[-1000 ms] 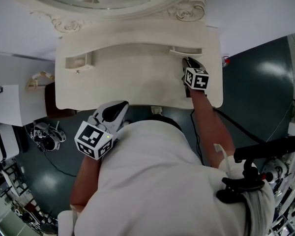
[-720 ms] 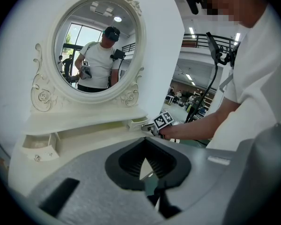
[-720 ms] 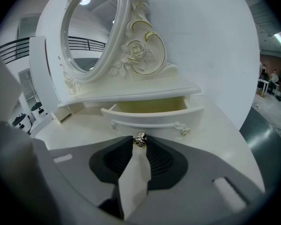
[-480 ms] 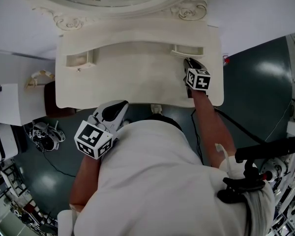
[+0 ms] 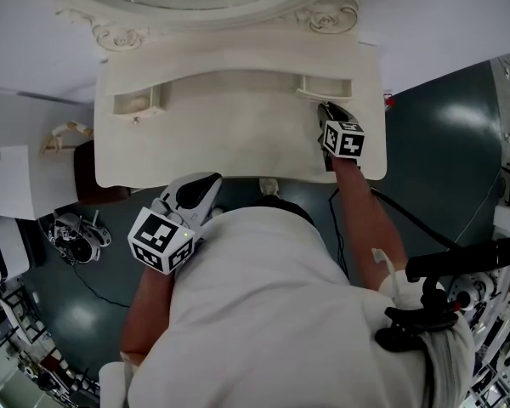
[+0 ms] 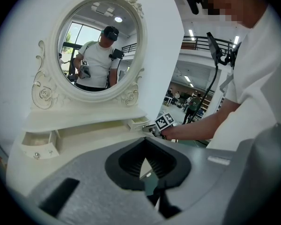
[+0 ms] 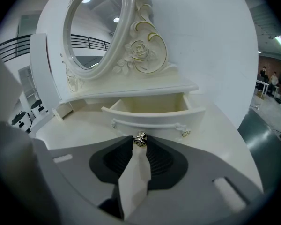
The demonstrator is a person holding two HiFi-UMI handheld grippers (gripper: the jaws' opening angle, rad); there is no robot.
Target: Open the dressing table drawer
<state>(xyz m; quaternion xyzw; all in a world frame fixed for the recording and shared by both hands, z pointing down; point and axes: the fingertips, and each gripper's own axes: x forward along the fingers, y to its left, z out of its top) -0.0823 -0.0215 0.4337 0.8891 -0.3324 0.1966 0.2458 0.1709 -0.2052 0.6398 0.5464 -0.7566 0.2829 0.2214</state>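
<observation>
Only the right gripper view shows the grip itself. The right gripper (image 7: pixel 140 144) has its two jaws clamped on the small metal knob (image 7: pixel 140 138) at the middle of the drawer (image 7: pixel 150 115) front. The drawer is pulled out from under the carved shelf, so its bare cream inside is visible. In the head view the knob is covered by the gripper, and only the drawer's (image 5: pixel 325 87) open top shows, at the back right of the dressing table (image 5: pixel 238 147).

The left gripper view shows things neither other view does. The oval mirror (image 6: pixel 100 46) appears head-on with the person reflected in it. A second little drawer (image 6: pixel 37 145) at the table's left end is also pulled out a little. The right gripper (image 6: pixel 152 128) appears from the side, its marker cube up, against the right-hand drawer (image 6: pixel 139 122). That view also shows the left gripper (image 6: pixel 147 142) with its jaws together and nothing between them.

The head view gives the pose. The right arm reaches straight forward past the table's front right corner, and the right gripper (image 5: pixel 325 109) tilts down with its tips at the drawer. The left gripper (image 5: pixel 206 185) is held back close to the torso (off the table altogether, just short of its front edge). It hangs over the dark floor, angled downward, with its nose pointing toward the table
</observation>
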